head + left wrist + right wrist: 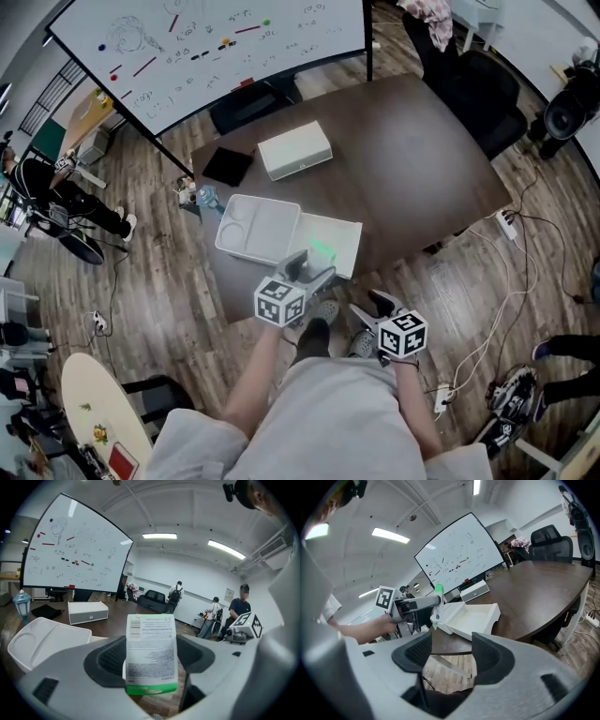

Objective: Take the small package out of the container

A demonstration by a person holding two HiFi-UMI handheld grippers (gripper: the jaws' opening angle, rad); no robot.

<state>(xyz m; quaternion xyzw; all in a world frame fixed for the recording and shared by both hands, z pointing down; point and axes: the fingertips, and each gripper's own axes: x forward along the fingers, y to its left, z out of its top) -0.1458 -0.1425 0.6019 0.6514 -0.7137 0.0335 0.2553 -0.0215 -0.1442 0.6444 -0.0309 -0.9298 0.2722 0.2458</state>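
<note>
We see an evenly bright office under ceiling strip lights (159, 536); both gripper views bend strongly at their edges, the nearest parts softly blurred.

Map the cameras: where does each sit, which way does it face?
Head view: on the person's head, steeply down onto the dark brown wooden table; shows arms, lap, left gripper, right gripper.
Left gripper view: on that gripper, facing the whiteboard across the table; fingers clamp the small white green-edged package.
Right gripper view: on that gripper, facing the open white plastic container; fingers apart, empty.
Shared: head and right gripper views both show the held package.
</note>
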